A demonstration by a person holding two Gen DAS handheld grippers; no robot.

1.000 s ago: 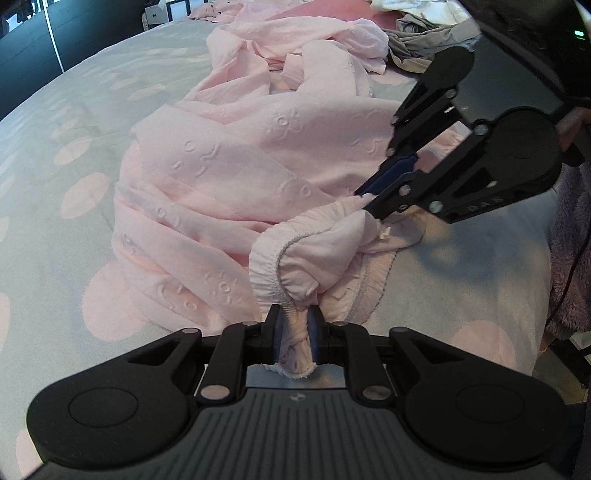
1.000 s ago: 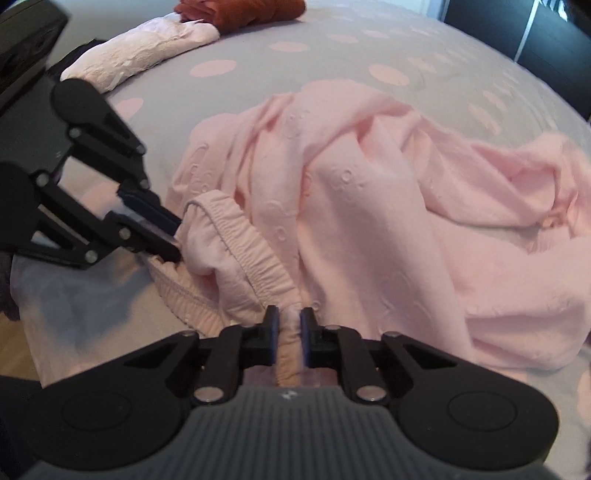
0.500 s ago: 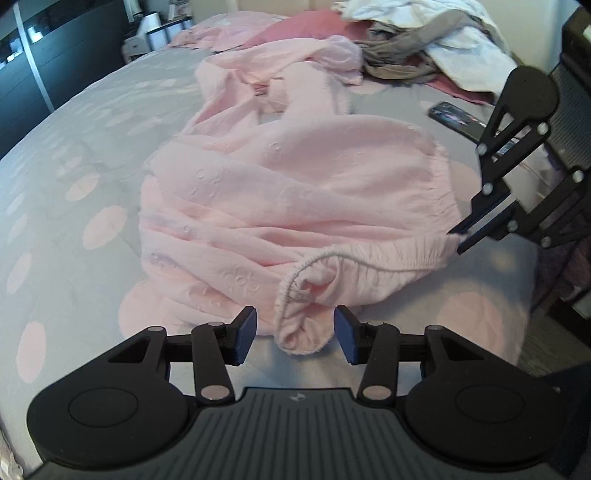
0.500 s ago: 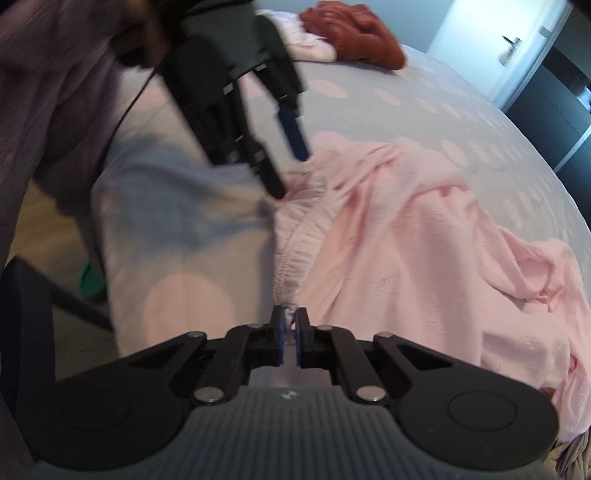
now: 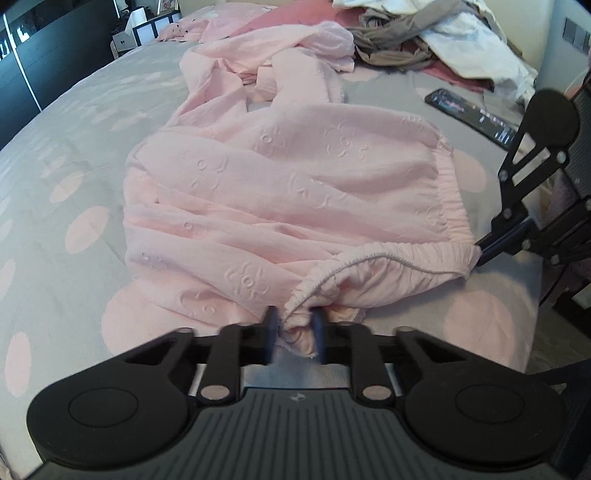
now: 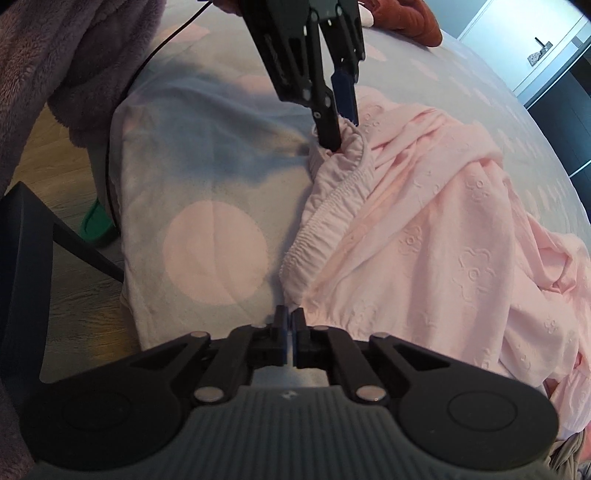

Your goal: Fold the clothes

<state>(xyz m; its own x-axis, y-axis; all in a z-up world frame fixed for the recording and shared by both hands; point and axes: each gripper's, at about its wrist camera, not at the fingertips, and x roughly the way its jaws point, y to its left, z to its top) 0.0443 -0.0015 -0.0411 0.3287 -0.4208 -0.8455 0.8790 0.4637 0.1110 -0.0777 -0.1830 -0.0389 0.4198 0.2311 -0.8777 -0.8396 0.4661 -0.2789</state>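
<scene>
A pale pink embossed garment (image 5: 295, 192) lies crumpled on the grey bedspread with pink dots (image 5: 55, 166). Its elastic waistband (image 5: 388, 254) runs stretched between my two grippers. My left gripper (image 5: 294, 323) is closing, and a bunched end of the waistband is pinched between its pads. The right wrist view shows the left gripper (image 6: 338, 129) coming down from above onto the waistband (image 6: 325, 218). My right gripper (image 6: 290, 317) is shut on the other end of the band, near the bed's edge. From the left wrist view the right gripper (image 5: 480, 254) holds that corner at the right.
A pile of white, grey and dark pink clothes (image 5: 443, 37) lies at the bed's far right, with a dark remote (image 5: 469, 110) beside it. A rust-red garment (image 6: 406, 18) lies far off. A purple fleecy sleeve (image 6: 55, 55) and wooden floor (image 6: 48, 177) are past the bed edge.
The right gripper drew its end of the waistband away sideways, stretching the band out. The left jaws opened around the bunched end and have closed on it again.
</scene>
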